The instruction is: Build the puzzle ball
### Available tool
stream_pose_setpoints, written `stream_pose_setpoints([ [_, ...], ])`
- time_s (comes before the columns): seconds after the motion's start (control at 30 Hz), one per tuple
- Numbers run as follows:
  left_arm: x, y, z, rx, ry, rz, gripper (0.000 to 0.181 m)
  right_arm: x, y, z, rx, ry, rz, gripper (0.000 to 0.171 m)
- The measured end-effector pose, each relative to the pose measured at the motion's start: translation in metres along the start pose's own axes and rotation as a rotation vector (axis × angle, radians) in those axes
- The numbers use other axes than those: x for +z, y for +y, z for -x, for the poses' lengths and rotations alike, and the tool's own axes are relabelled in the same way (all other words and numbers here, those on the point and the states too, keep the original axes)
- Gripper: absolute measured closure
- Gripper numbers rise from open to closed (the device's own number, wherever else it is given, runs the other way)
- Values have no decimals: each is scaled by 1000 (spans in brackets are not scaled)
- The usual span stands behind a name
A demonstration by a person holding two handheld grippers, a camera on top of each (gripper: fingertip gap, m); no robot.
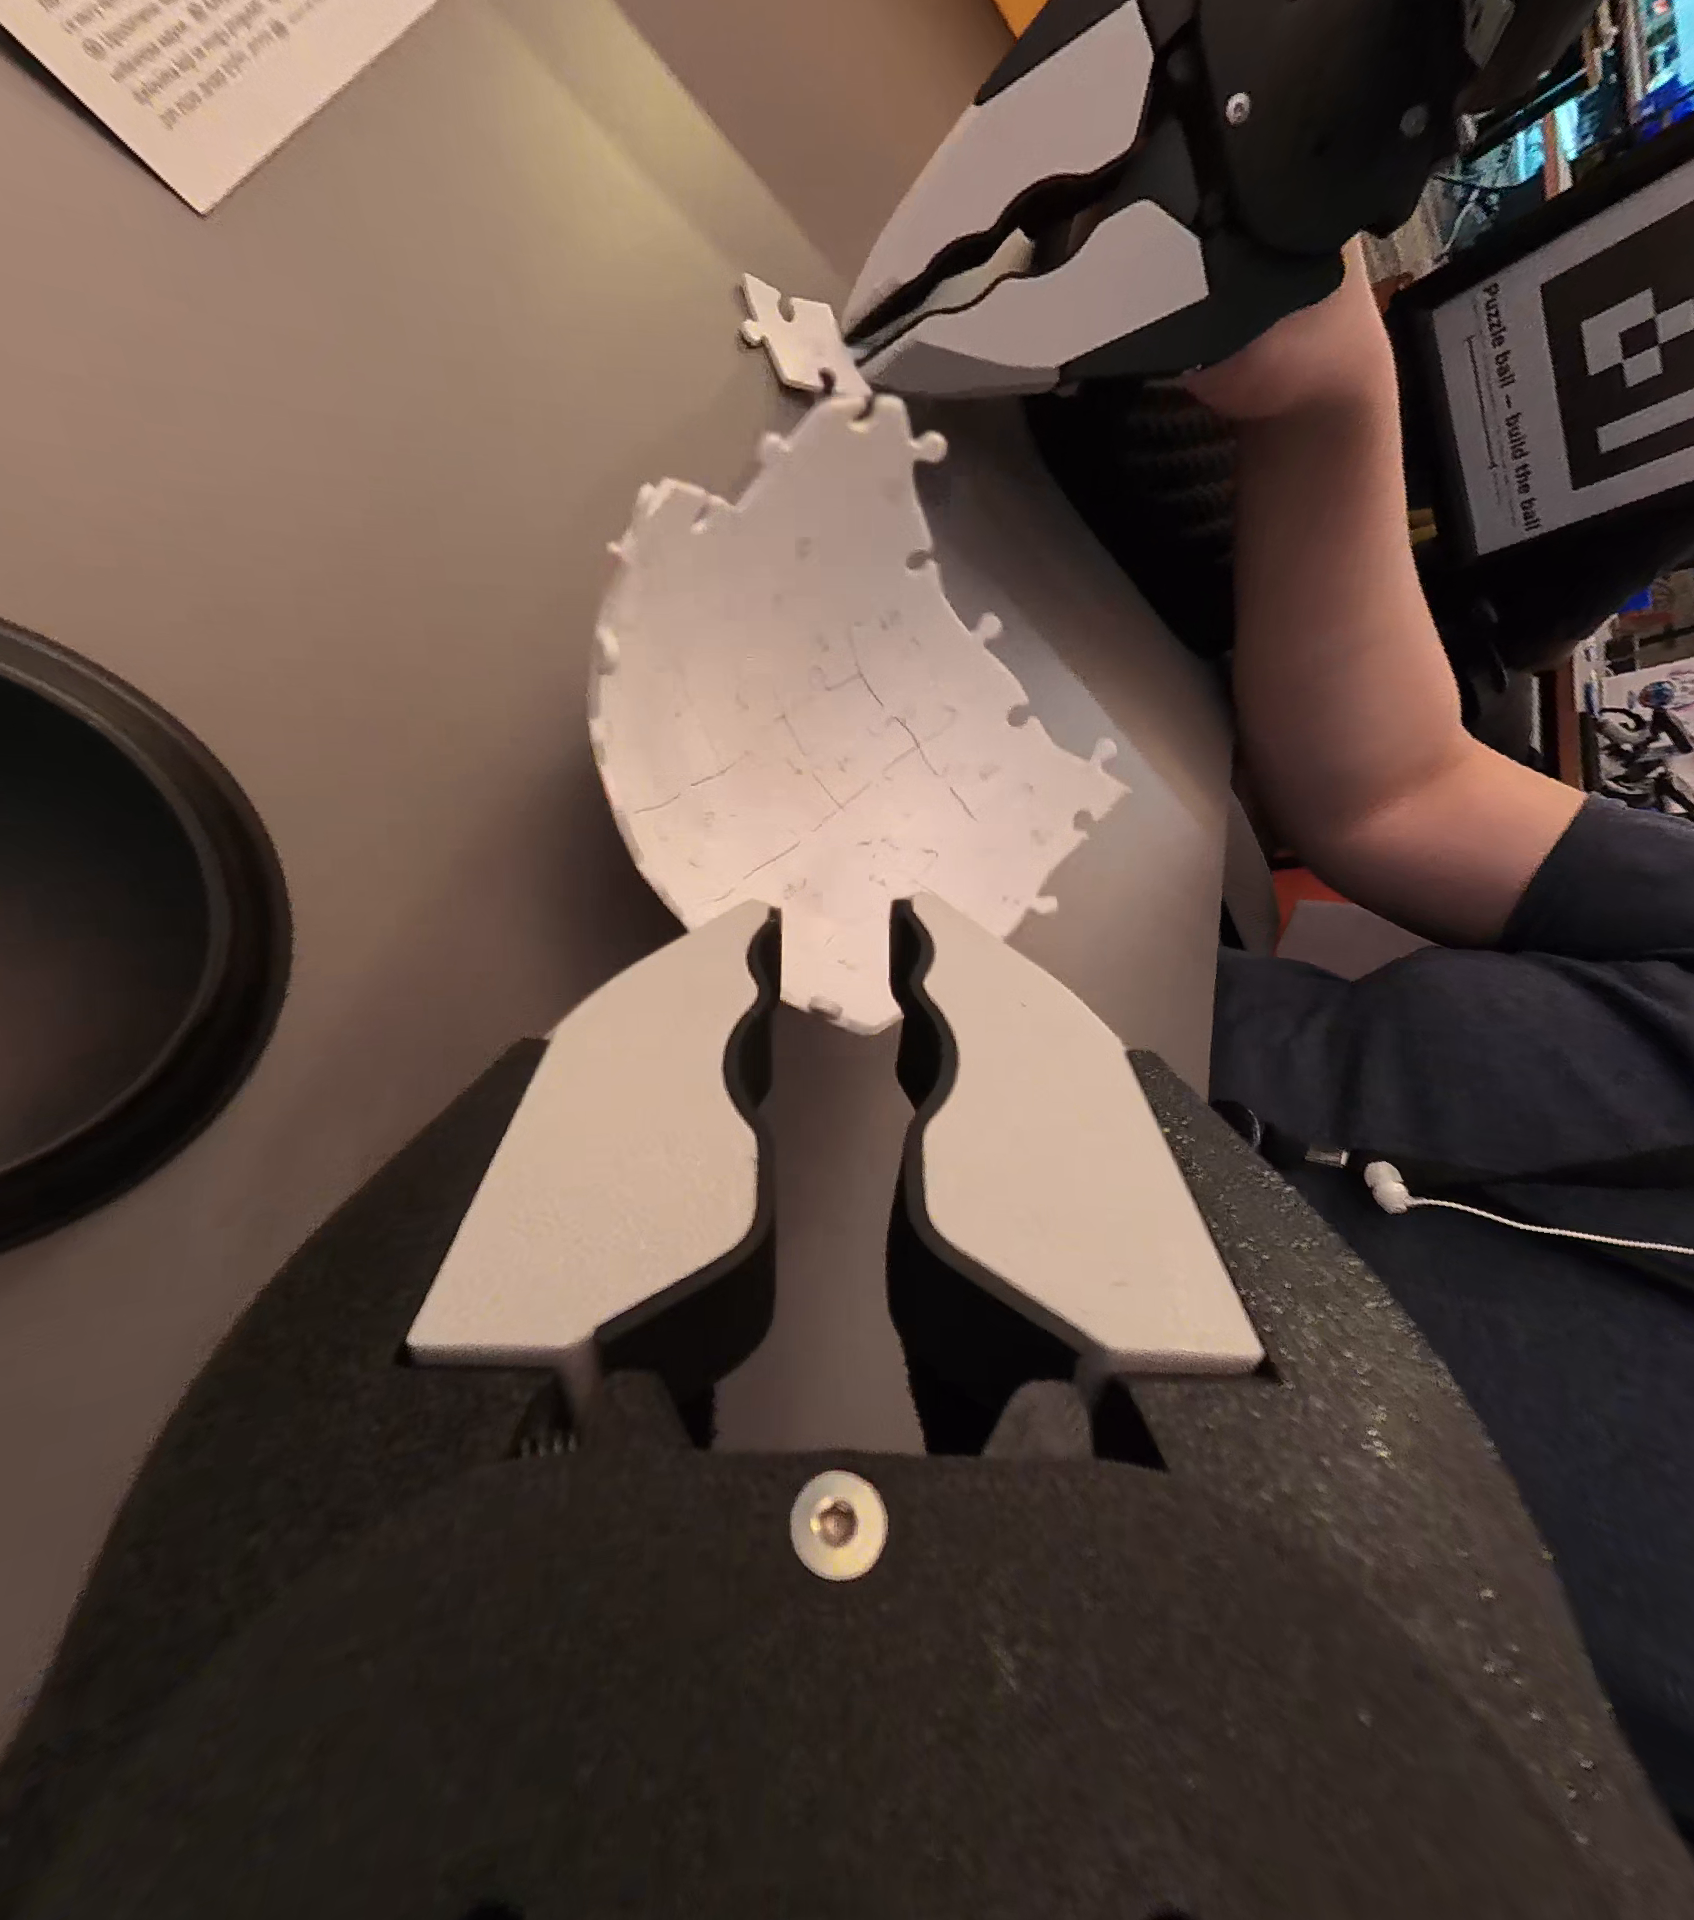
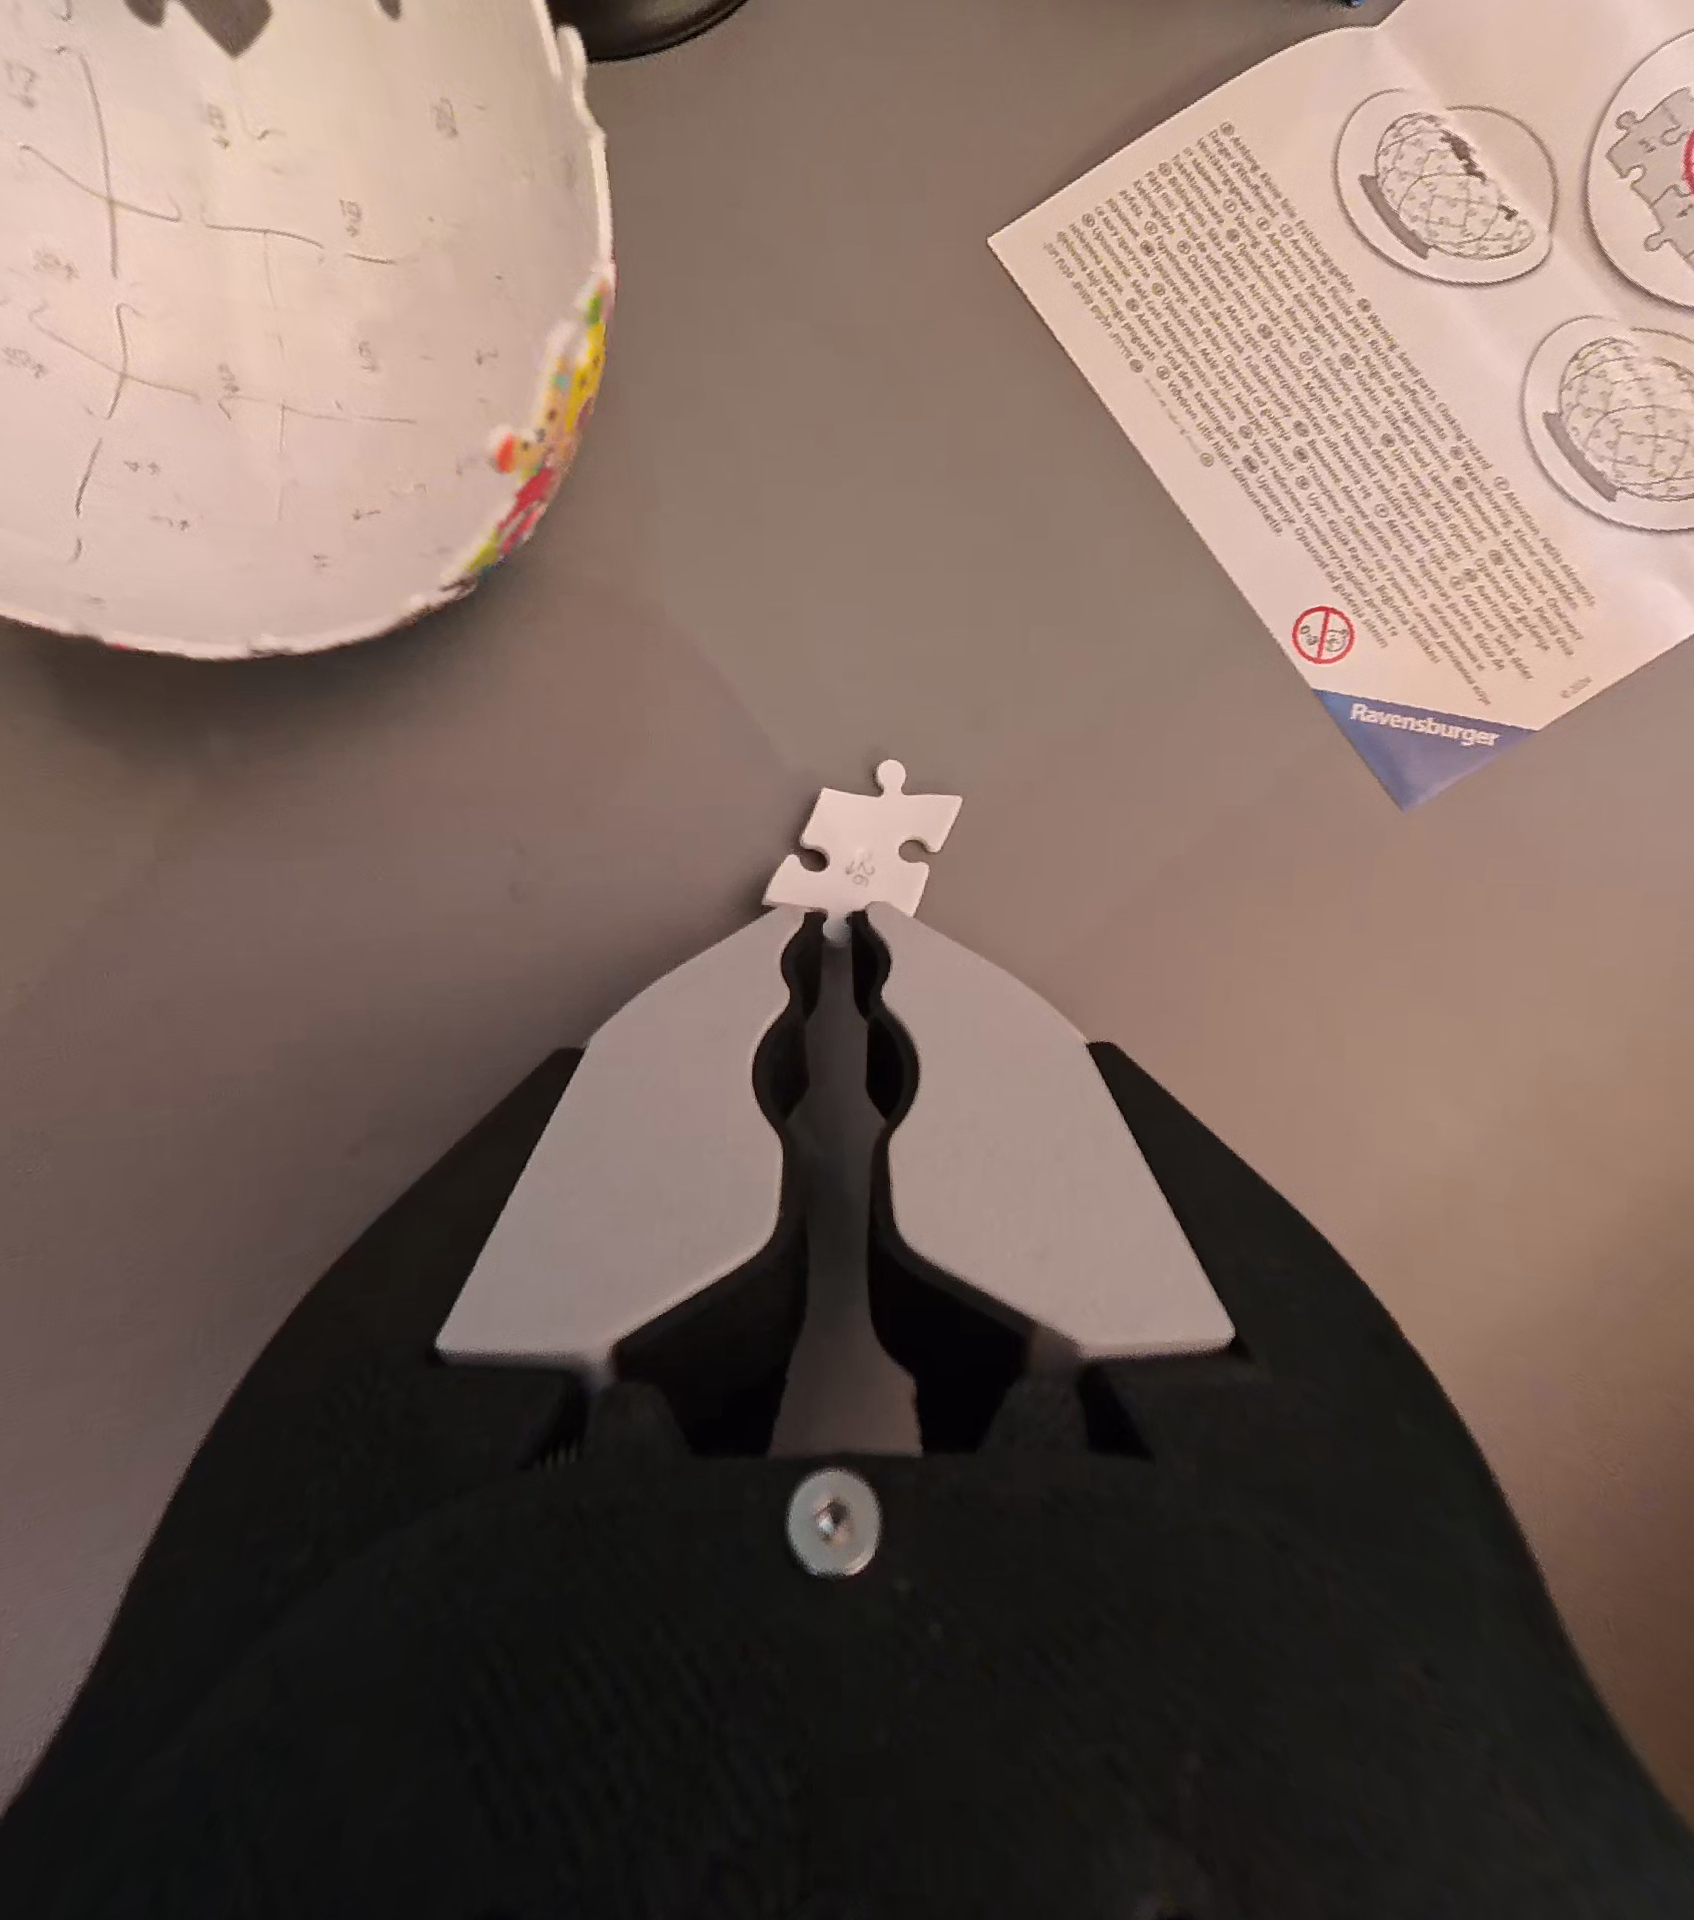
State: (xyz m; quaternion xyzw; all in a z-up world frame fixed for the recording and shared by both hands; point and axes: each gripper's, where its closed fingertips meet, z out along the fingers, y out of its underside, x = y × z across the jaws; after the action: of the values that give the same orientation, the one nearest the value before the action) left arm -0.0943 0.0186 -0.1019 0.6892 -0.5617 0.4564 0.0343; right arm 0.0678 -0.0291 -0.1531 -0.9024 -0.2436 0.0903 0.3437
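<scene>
Above the grey table, my left tongs are clamped on the bottom edge of the half-built ball shell, white inside facing me. My right tongs pinch a single loose piece, its corner touching the shell's top rim. Instruction leaflet lies nearby.
</scene>
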Motion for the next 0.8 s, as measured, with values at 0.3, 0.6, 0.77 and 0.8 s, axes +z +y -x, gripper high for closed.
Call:
stream_pose_setpoints([
  [0.3,-20,-16,-24,70,23,-88,162,-9,-8,-1,-35,26,-53,165],
  [0.6,-31,-61,-61,118,29,-349,159,-68,-71,29,-323,139,-331,165],
  [0.77,-16,-77,-92,140,86,-450,147,-101,-116,67,-575,254,-412,165],
  [0.8,-13,-79,-97,140,104,-458,144,-103,-123,75,-621,266,-420,165],
])
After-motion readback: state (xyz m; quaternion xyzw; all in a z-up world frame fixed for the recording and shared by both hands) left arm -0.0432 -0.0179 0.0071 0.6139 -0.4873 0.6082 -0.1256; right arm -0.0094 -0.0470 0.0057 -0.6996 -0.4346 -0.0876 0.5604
